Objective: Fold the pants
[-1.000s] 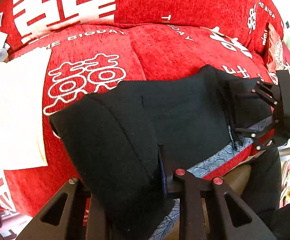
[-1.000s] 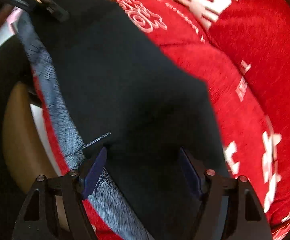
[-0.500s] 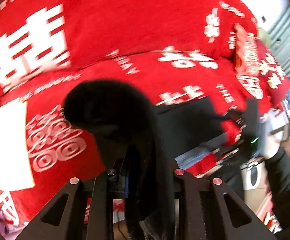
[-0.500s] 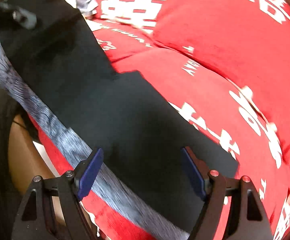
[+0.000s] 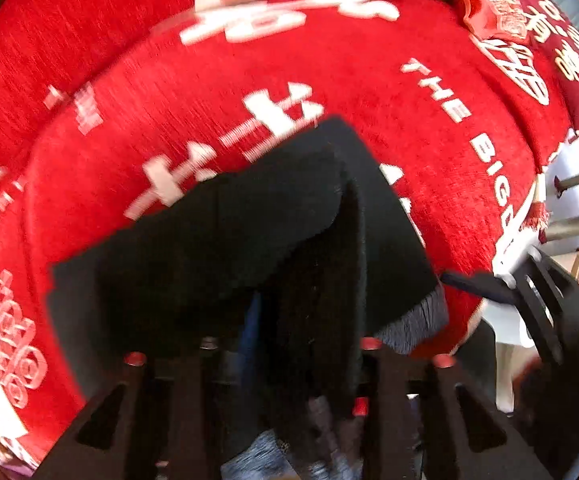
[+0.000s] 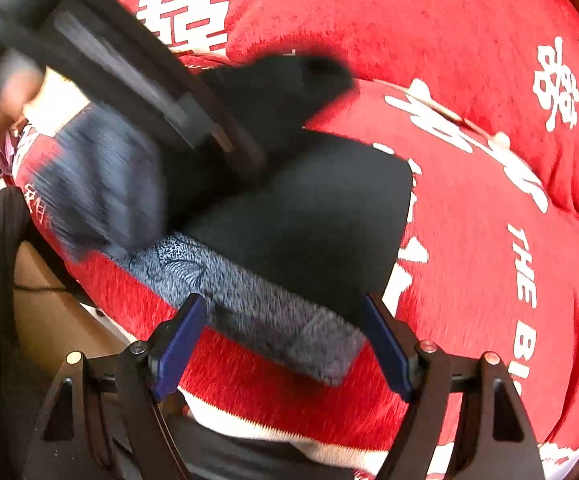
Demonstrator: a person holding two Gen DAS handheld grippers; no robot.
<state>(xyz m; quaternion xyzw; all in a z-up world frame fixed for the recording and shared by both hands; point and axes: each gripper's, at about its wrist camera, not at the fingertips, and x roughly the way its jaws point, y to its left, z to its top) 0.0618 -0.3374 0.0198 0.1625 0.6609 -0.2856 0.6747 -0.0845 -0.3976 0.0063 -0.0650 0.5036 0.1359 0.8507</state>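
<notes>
1. Pants (image 6: 309, 220) lie on the red sofa cover (image 6: 469, 220), black, with a grey patterned waistband (image 6: 257, 300) running along the front edge of the seat.
2. Left gripper (image 5: 285, 364) is clamped on a raised fold of the black fabric; cloth fills the space between its jaws in the left wrist view. In the right wrist view this gripper appears blurred at upper left, above the garment.
3. Right gripper (image 6: 285, 340) stands with its jaws wide apart and grips nothing. Its blue fingers (image 6: 179, 340) straddle the near end of the waistband; contact with the cloth cannot be confirmed.
4. Key relation: the flat panel lies directly ahead of the right gripper, with the waistband's long axis running leftward and away toward the left gripper. The carried fold lies above and to the left of that panel.
5. Judged step: the left gripper carries one end of the garment over the flat panel to make a fold. The left gripper is the working one; the right is nearer the waistband end and is placed to pin it.
6. Risk, as a judgement: an unpinned waistband may drag toward the seat edge when the fold lands.
</notes>
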